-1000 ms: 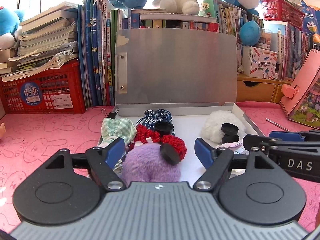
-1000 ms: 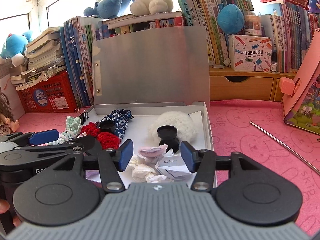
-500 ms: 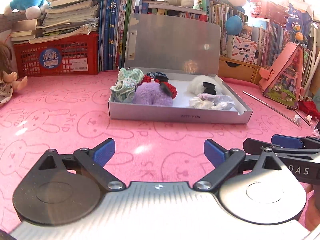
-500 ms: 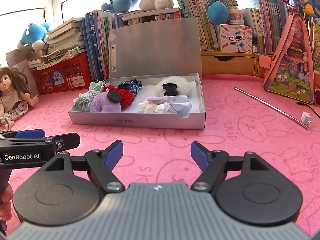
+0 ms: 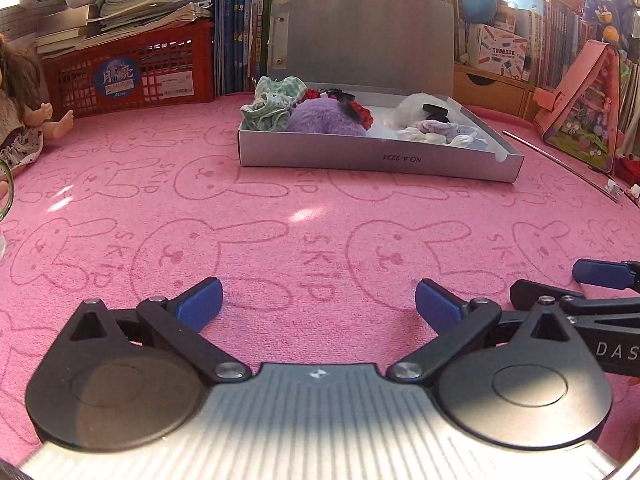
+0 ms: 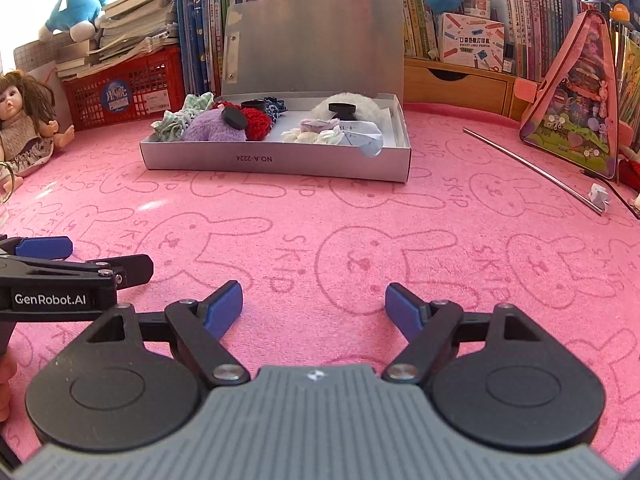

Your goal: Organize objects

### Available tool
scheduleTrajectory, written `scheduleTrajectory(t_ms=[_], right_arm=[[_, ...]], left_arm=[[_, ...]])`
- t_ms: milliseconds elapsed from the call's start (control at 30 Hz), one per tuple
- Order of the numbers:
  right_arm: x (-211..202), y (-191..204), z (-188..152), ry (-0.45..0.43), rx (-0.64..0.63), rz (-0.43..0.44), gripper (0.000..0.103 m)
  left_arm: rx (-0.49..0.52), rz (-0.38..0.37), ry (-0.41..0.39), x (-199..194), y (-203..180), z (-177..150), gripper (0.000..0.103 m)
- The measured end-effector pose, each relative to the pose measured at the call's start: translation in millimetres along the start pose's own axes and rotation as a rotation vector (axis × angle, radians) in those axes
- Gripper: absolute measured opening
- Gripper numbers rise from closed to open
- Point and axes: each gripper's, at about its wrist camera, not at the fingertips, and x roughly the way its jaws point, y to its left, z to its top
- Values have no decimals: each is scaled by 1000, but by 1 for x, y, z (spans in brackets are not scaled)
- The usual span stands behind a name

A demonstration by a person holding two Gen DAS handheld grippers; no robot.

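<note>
The left gripper (image 5: 318, 304) hangs low over the pink rabbit-print cloth (image 5: 304, 240) with its blue-padded fingers (image 5: 200, 300) spread wide and nothing between them; the right gripper (image 6: 314, 306) sits beside it at about the same height, its fingers (image 6: 224, 308) likewise wide apart and holding nothing; in the right wrist view the left gripper shows at the left edge, and in the left wrist view the right gripper shows at the right edge, so the two are side by side and near each other; both are well apart from the grey box (image 6: 276, 162), which lies on the cloth further back with its lid (image 6: 316, 40) standing upright against the row of books (image 6: 200, 36); inside the box, at its left end, lie a green checked scrunchie (image 6: 176, 122), a purple fluffy scrunchie (image 6: 212, 130) and a red knitted one (image 6: 258, 122), packed close together and touching; a dark blue patterned piece (image 6: 274, 106) lies behind the red one; toward the right end sit a white fluffy item (image 6: 348, 110) with a black round part on top, and in front of it pale crumpled scrunchies (image 6: 316, 132) and a folded white paper (image 6: 366, 136); a red basket (image 6: 120, 88) stands left of the box under stacked books, a doll (image 6: 24, 120) sits at the far left, a thin metal rod (image 6: 532, 168) lies on the cloth to the right, and a pink triangular case (image 6: 576, 104) stands beyond it
</note>
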Motion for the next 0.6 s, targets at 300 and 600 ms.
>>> scheduleTrajectory(t_ms=[300,600], right_arm=[[4,4,0,16,-16,-21,92],[6,3,0,20,-15,-23,96]], left_arm=[[32,25,13,3,-5,1,103],[25,34,11,3,-4,0,103]])
